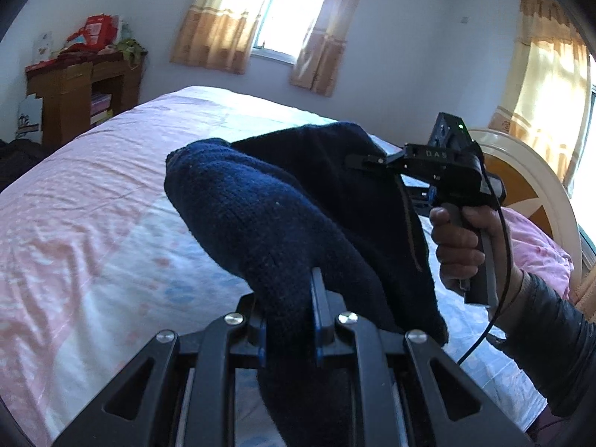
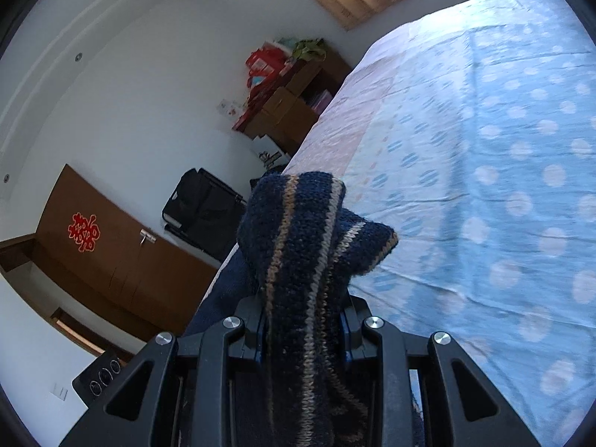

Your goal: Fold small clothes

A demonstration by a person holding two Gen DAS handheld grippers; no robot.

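Observation:
A small navy knitted garment point(image 1: 283, 205) hangs in the air over the bed, stretched between both grippers. My left gripper point(image 1: 288, 298) is shut on a thick plain blue fold of it, which bulges up over the jaws. My right gripper point(image 1: 363, 162), held by a hand point(image 1: 462, 238) at the right, grips the far part of the cloth. In the right wrist view, my right gripper point(image 2: 303, 316) is shut on the knitted garment point(image 2: 309, 231) at its edge with tan stripes; the cloth covers the fingertips.
The bed point(image 1: 93, 205) with a pink and blue dotted sheet point(image 2: 484, 149) lies below. A pink pillow point(image 1: 536, 249) and a round headboard point(image 1: 529, 171) are at the right. A wooden shelf point(image 1: 74, 89) with boxes, a black bag point(image 2: 201, 205) and a brown door point(image 2: 111, 257) stand beyond the bed.

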